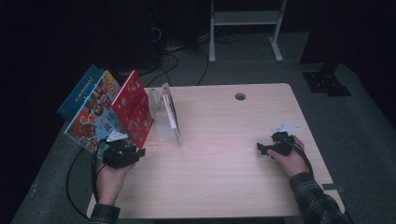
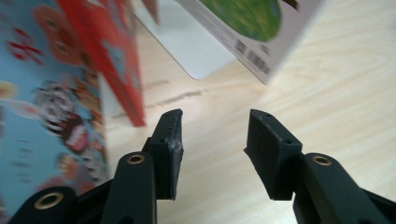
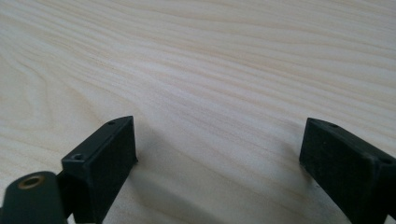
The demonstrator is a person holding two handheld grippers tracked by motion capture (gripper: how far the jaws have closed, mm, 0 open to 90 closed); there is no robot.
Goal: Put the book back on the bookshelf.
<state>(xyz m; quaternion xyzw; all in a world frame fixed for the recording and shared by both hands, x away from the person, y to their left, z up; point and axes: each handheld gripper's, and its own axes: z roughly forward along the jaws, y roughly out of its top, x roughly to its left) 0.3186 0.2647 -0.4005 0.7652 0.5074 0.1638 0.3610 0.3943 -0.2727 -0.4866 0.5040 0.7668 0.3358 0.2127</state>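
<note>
Red book beside left gripper | jaws parted, empty | right gripper wide, empty

Books lean at table left edge, left of rack; left hand-held gripper before them.

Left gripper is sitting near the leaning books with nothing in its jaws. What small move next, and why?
Probably ease the left gripper forward and toward the lower corner of the red picture book. Its jaws stand apart over bare wooden table, and that corner lies just ahead beside the left jaw. The right gripper rests open on the table.
</note>
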